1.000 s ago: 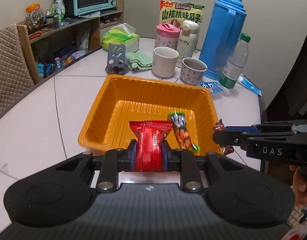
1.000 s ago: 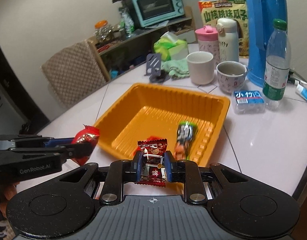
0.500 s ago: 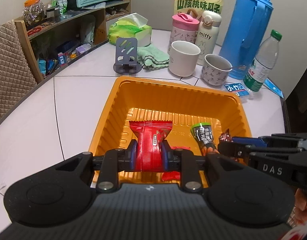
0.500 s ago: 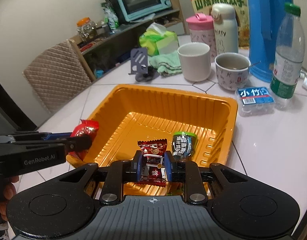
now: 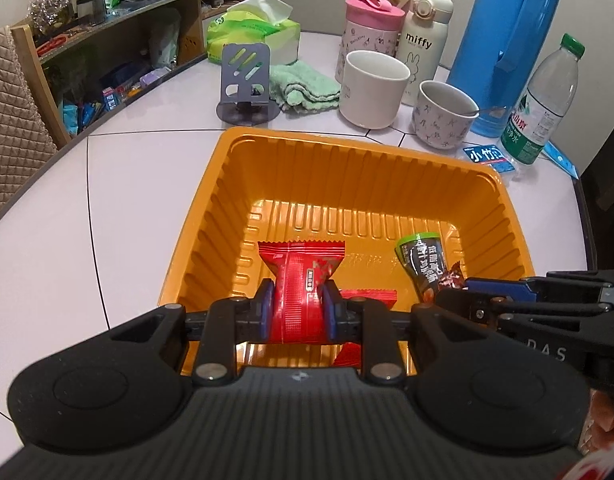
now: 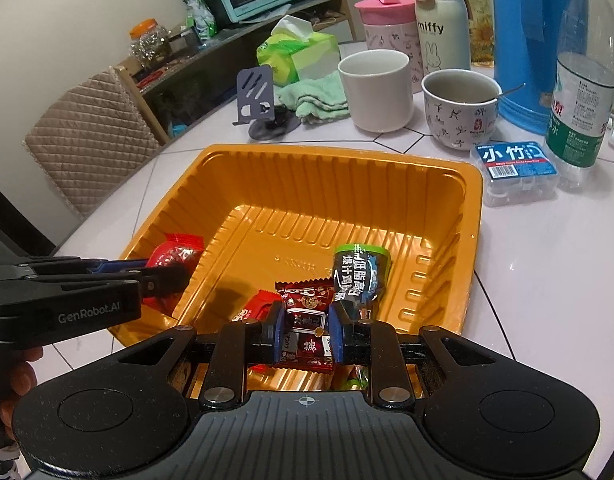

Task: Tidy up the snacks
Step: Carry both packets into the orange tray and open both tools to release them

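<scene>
Over the orange tray [image 5: 211,208], each claw (both clamped) pinches a crimped wrapper: left [image 5: 298,314] red, right [image 6: 303,334] maroon.

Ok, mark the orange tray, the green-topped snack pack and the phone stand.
orange tray [image 6: 473,216], right wrist view, right rim.
green-topped snack pack [image 6: 357,276], right wrist view, dark printed middle.
phone stand [image 5: 246,74], left wrist view, upright grey plate.
</scene>
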